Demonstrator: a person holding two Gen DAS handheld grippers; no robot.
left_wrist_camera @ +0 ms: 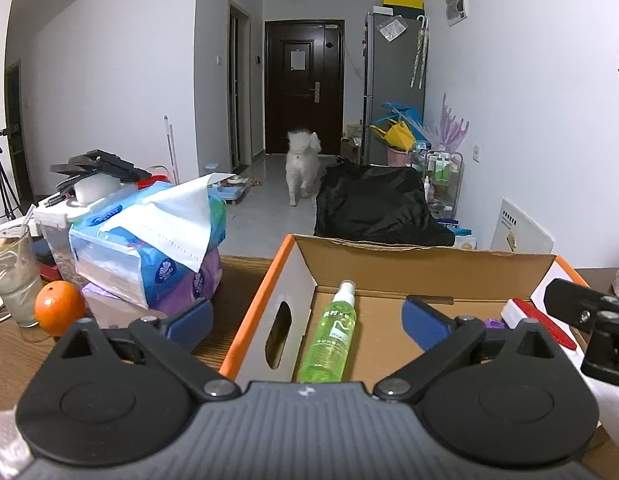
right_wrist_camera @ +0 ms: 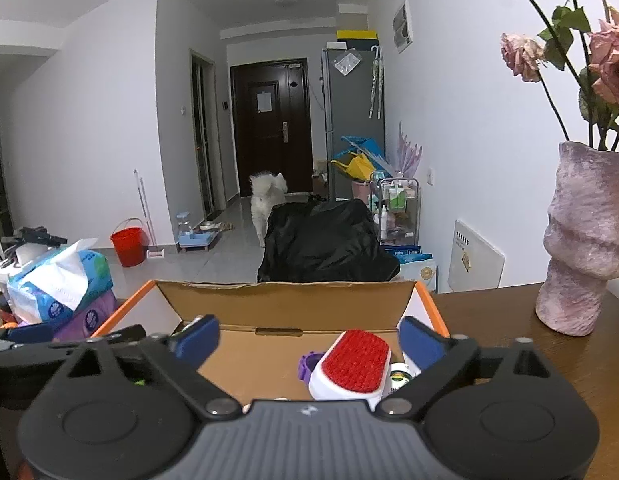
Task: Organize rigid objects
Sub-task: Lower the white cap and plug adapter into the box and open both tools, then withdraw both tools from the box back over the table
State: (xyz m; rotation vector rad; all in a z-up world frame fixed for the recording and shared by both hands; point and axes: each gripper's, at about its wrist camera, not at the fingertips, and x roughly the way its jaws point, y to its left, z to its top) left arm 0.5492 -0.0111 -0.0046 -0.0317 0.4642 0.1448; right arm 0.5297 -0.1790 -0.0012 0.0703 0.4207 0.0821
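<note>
Both grippers, left (left_wrist_camera: 307, 318) and right (right_wrist_camera: 309, 338), hover with jaws released over the cardboard box (left_wrist_camera: 429, 258) on the counter. Spray bottle (left_wrist_camera: 331, 340) lies left inside, brush (right_wrist_camera: 353, 364) right; crowded grippers risk colliding.

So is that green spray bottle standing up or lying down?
Lying down: the green spray bottle rests on its side on the cardboard box floor, nozzle pointing away.
</note>
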